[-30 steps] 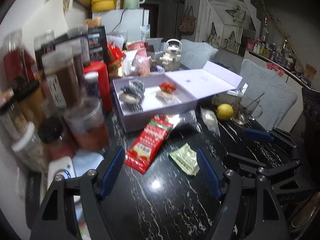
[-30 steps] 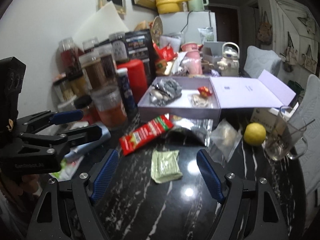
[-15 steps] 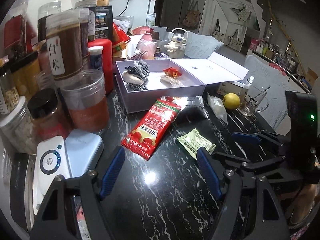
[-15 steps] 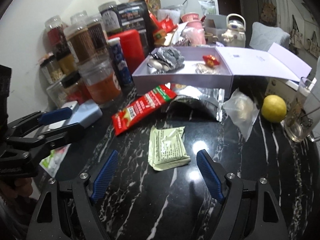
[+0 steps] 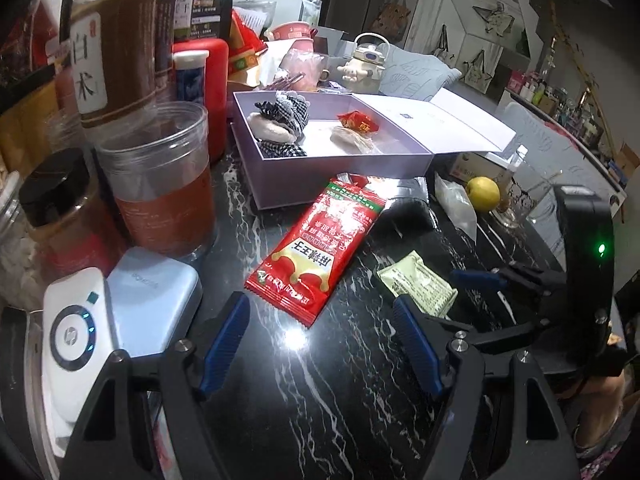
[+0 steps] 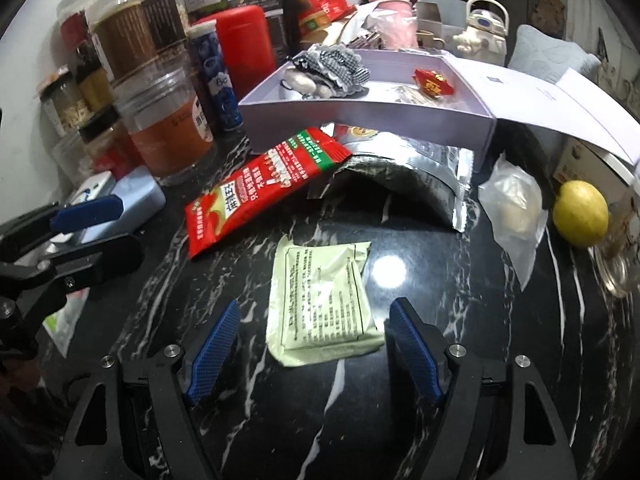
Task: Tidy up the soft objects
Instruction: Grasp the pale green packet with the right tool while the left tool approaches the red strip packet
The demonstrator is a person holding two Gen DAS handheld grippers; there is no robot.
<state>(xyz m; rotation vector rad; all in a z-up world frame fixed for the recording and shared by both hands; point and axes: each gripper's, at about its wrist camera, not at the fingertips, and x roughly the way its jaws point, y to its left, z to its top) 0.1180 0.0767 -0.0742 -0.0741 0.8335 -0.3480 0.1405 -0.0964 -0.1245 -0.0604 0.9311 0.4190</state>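
Left wrist view: low over desk [image 5: 320, 400], tilted down, facing box [image 5: 340, 172], red packet [image 5: 316, 248] close ahead. Right wrist view: beside it, nearer desk, green packet [image 6: 320, 300] just ahead. Shared: box, both packets, lemon [image 6: 580, 212], jars [image 5: 160, 184]; each shows other tongs.

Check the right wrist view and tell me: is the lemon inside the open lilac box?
No, the lemon sits on the black marble table, right of the lilac box.
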